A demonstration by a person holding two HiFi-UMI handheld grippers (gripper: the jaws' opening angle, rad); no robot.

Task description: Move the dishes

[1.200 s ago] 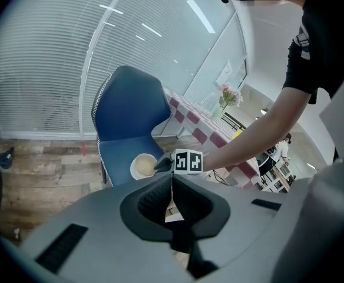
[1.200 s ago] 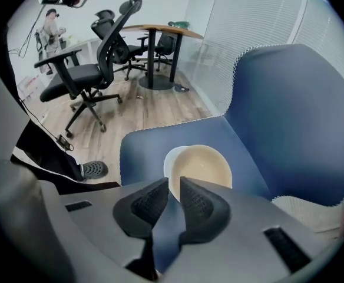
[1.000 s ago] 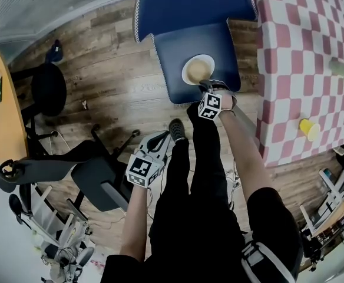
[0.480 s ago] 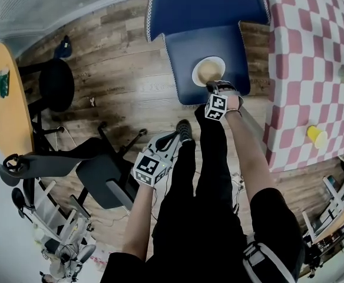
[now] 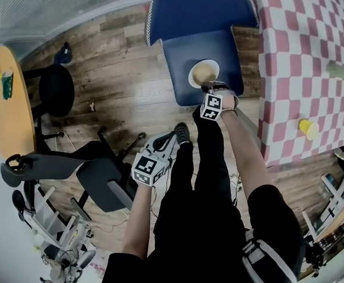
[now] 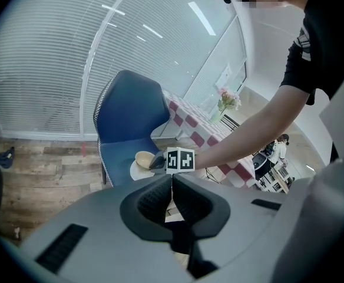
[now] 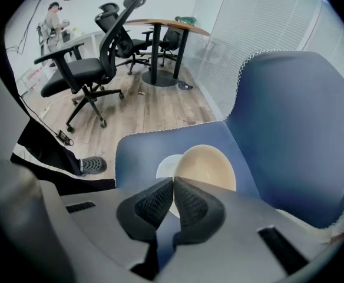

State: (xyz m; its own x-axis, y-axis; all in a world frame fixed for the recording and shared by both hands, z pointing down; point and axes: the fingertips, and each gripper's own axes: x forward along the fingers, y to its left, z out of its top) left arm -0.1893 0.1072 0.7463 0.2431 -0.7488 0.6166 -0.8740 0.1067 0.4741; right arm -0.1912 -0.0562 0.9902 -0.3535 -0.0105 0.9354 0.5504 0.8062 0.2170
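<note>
A tan bowl (image 5: 205,72) sits on a white plate (image 5: 192,77) on the seat of a blue chair (image 5: 202,37). My right gripper (image 5: 210,86) reaches steeply down to the dishes' near edge. In the right gripper view its jaws (image 7: 173,180) have just been closing and now pinch the near rim, where the plate (image 7: 167,167) meets the bowl (image 7: 207,167). My left gripper (image 5: 173,135) hangs over the floor by the person's leg, shut and holding nothing (image 6: 172,178). From there the bowl (image 6: 143,158) shows beside the right gripper's marker cube.
A red-and-white checked table (image 5: 307,46) stands right of the chair, with a yellow cup (image 5: 308,127) near its edge. A black office chair (image 5: 95,175) is at the lower left. A round wooden table (image 5: 4,108) lies at the far left. Wooden floor runs between them.
The right gripper has stayed at the plate's near edge. Both hands sit slightly higher in the picture. Bowl and plate remain together on the seat.
</note>
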